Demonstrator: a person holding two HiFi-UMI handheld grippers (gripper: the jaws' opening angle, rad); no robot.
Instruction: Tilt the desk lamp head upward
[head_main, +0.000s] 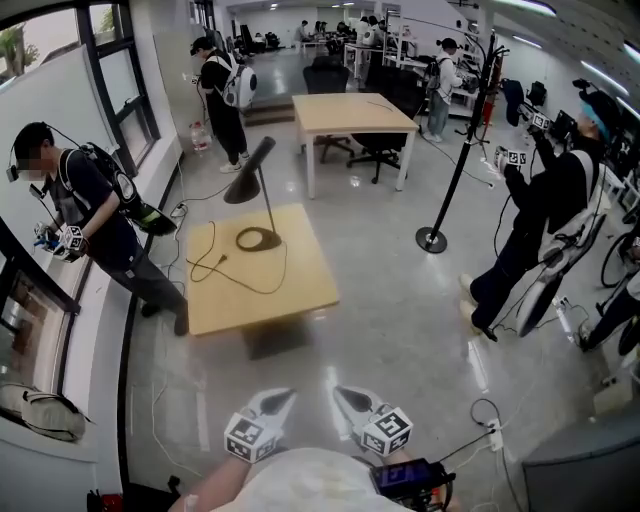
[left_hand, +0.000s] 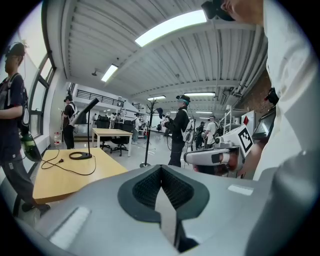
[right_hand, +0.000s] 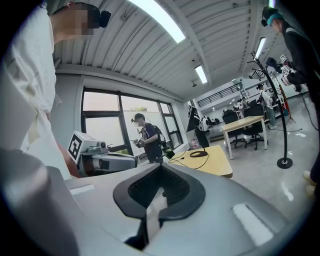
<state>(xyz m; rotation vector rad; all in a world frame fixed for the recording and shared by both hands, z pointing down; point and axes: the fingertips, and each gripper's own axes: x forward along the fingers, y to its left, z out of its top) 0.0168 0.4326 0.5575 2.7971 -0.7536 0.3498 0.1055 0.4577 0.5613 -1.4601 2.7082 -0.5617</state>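
A black desk lamp (head_main: 262, 205) stands on a low wooden table (head_main: 300, 290), its cone head (head_main: 248, 175) tilted down to the left on a thin stem, round base (head_main: 257, 239) near the table's back edge. Its cord loops over the tabletop. The lamp also shows small and far off in the left gripper view (left_hand: 85, 131) and the right gripper view (right_hand: 197, 142). My left gripper (head_main: 284, 397) and right gripper (head_main: 342, 393) are held close to my body over the floor, well short of the table. Both are shut with nothing between the jaws.
A person (head_main: 95, 225) with grippers stands at the table's left by the window. A second table (head_main: 352, 115) and office chairs stand behind. A black pole stand (head_main: 455, 170) and another person (head_main: 545, 225) are at the right. Cables lie on the floor.
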